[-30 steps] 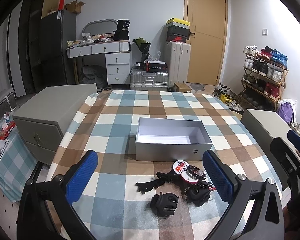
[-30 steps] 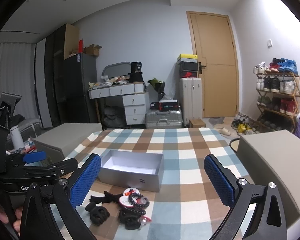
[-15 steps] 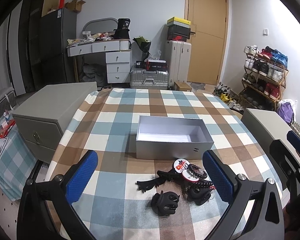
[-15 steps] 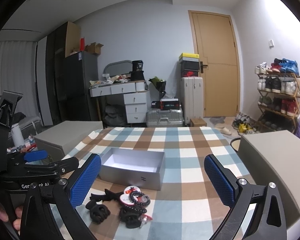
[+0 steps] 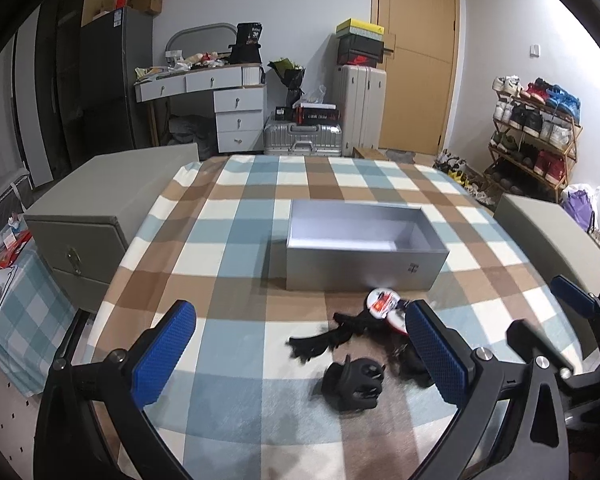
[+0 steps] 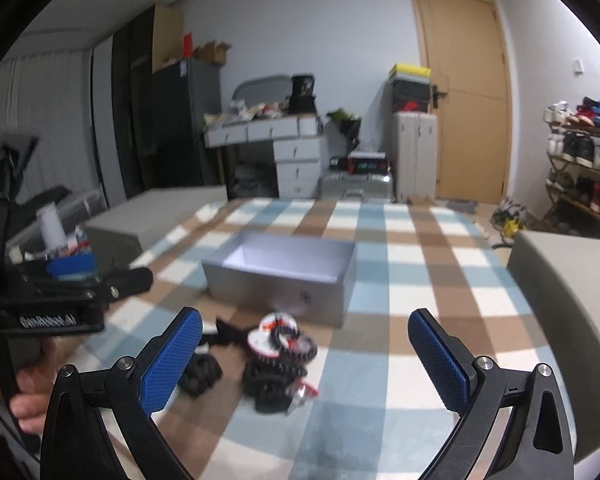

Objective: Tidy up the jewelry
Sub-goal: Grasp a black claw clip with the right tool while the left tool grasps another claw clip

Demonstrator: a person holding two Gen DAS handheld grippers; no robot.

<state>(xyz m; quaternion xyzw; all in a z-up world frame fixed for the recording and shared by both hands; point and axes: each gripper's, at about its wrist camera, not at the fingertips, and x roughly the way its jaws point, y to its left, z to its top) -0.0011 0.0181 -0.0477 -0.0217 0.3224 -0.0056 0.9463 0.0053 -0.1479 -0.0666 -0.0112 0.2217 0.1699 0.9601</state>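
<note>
A: What has changed since a second ago?

B: In the left wrist view the box point(image 5: 366, 248) and the pile point(image 5: 364, 344) have slid toward the right of the frame, and the right finger pad now covers part of the pile. In the right wrist view the table looms nearer and lower than before, and the picture is smeared with motion.

A: Left wrist first, then.

B: The left gripper point(image 5: 300, 350) stands wide open, nothing between its blue pads. The grey box sits open on the checked cloth point(image 5: 228, 248). Just in front of it lies the pile: a round badge point(image 5: 381, 301), a black clip point(image 5: 354, 383), and darker pieces half hidden behind the right pad. The right gripper point(image 5: 556, 320) shows at the far right edge.

A: And the right wrist?

B: The right gripper point(image 6: 305, 354) is wide open too, holding nothing. The pile point(image 6: 268, 360) lies between its fingers, on the cloth point(image 6: 420, 288), just before the box point(image 6: 284, 276). The pieces are too blurred to tell apart. At the left, a hand point(image 6: 24, 392) grips the left gripper point(image 6: 72, 280).
</note>
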